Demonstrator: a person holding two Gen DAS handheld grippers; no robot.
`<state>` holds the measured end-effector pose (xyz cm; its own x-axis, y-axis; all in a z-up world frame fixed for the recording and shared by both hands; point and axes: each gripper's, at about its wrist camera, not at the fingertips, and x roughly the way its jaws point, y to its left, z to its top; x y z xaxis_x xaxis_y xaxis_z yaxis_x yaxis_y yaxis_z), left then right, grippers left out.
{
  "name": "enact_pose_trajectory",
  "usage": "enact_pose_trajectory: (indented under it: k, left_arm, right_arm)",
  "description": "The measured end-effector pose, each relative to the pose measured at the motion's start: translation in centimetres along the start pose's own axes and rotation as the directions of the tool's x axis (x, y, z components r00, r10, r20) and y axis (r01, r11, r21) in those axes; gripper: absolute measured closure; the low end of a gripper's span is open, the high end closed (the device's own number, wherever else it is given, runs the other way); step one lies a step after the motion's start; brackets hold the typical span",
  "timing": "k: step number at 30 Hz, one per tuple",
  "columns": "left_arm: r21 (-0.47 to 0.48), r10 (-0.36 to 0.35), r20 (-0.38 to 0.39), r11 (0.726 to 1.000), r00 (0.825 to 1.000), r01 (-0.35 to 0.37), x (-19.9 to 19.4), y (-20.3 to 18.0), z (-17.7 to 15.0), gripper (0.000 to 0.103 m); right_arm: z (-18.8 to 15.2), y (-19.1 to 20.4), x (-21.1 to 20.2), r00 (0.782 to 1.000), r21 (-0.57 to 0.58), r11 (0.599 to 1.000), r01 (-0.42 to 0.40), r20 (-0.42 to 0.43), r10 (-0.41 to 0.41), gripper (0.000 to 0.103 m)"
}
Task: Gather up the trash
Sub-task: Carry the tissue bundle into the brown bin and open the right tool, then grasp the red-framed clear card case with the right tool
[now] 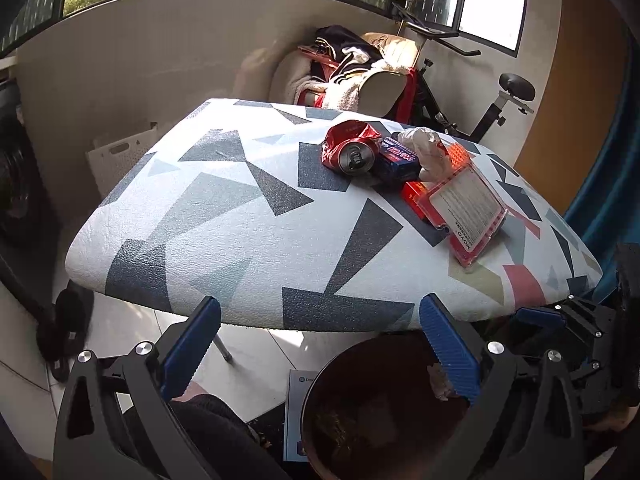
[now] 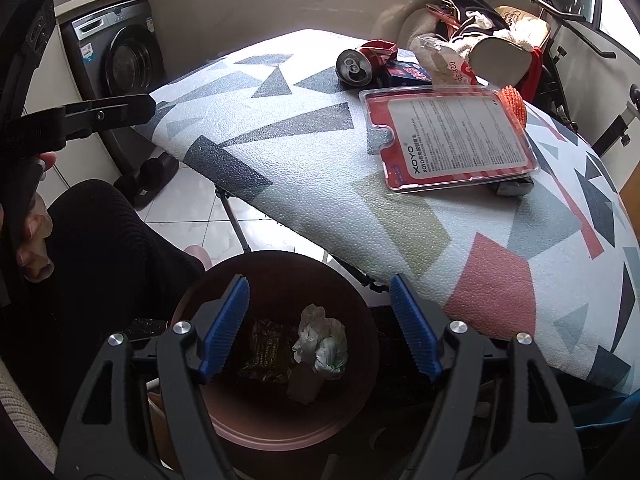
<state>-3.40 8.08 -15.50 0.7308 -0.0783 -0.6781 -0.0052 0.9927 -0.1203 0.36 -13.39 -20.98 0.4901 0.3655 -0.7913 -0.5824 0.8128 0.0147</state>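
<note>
Both grippers hang over the brown bin (image 2: pixel 276 432), below the counter (image 1: pixel 240 216) edge. The right gripper (image 2: pixel 320 328) has its fingers wide and empty; the left gripper (image 1: pixel 320 344) too. In the bin lie a crumpled tissue (image 2: pixel 322 344) and a dark wrapper (image 2: pixel 266 350). Beyond the bin, on the counter (far side), lie a crushed red can (image 1: pixel 352 150), a blue box (image 1: pixel 396 162) and a red blister pack (image 2: pixel 452 136).

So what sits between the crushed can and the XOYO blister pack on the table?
A dark blue carton lies between the crushed red can and the XOYO blister pack, touching the can. Both wrist views show it.
</note>
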Motion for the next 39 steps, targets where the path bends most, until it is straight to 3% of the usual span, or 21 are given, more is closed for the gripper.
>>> enact_pose_trajectory:
  k: [7, 25, 32, 39]
  left_arm:
    - [-0.016, -0.001, -0.003, 1.0, 1.0, 0.001, 0.2, 0.3, -0.1, 0.006]
    - [-0.017, 0.01, -0.029, 1.0, 1.0, -0.01, 1.1, 0.3, -0.1, 0.006]
    - [0.0, 0.022, -0.037, 1.0, 0.999, -0.022, 1.4, -0.1, 0.1, 0.006]
    - [-0.049, -0.023, -0.028, 0.999, 0.999, 0.022, 2.1, 0.5, 2.0, 0.006]
  right_arm:
    - [-0.1, -0.1, 0.2, 1.0, 0.001, 1.0, 0.027, -0.009, -0.027, 0.009]
    - [0.0, -1.9, 0.4, 0.998, 0.087, 0.995, 0.055, -0.015, -0.054, 0.006]
    - [0.6, -4.9, 0.0, 0.999, 0.204, 0.978, 0.032, 0.006, -0.034, 0.006]
    - [3.6, -9.9, -1.1, 0.992, 0.263, 0.961, 0.091, 0.061, -0.11, 0.006]
